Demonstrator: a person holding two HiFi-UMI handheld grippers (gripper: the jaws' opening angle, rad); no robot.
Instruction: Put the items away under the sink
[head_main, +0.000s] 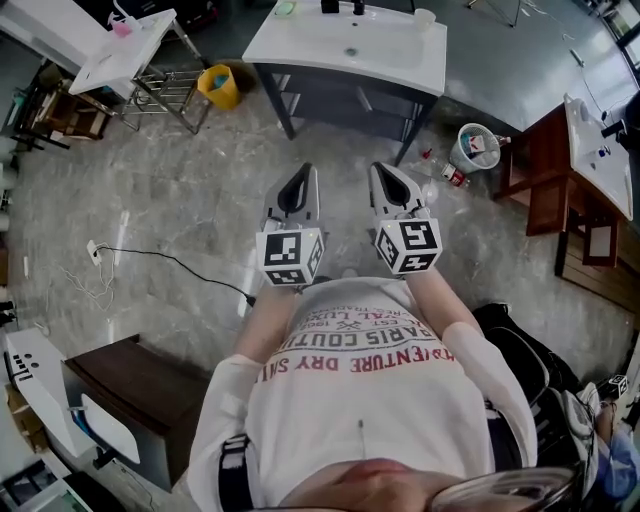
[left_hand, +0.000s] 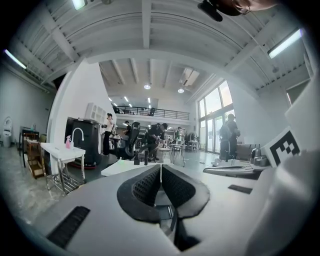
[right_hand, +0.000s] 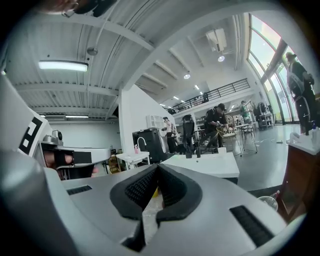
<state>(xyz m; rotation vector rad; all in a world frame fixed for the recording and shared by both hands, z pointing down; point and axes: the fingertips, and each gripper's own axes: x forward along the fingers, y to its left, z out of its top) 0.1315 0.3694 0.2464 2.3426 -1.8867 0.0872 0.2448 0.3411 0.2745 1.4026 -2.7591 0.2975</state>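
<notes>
Head view: left gripper (head_main: 300, 172) and right gripper (head_main: 385, 170) held side by side at chest height, both aimed at the white sink (head_main: 345, 45) ahead, well apart from it. Only this view shows the floor: small bottles (head_main: 447, 172) lie by the sink's right leg, just beside a round bin (head_main: 478, 148); a yellow bucket (head_main: 220, 85) sits to the sink's left. Left gripper view: jaws closed tip to tip, nothing between, left gripper (left_hand: 161, 167) level with the sink top (left_hand: 127, 167); people stand far behind. Right gripper view: right gripper (right_hand: 156, 167) jaws also together and empty, sink (right_hand: 210, 165) ahead
</notes>
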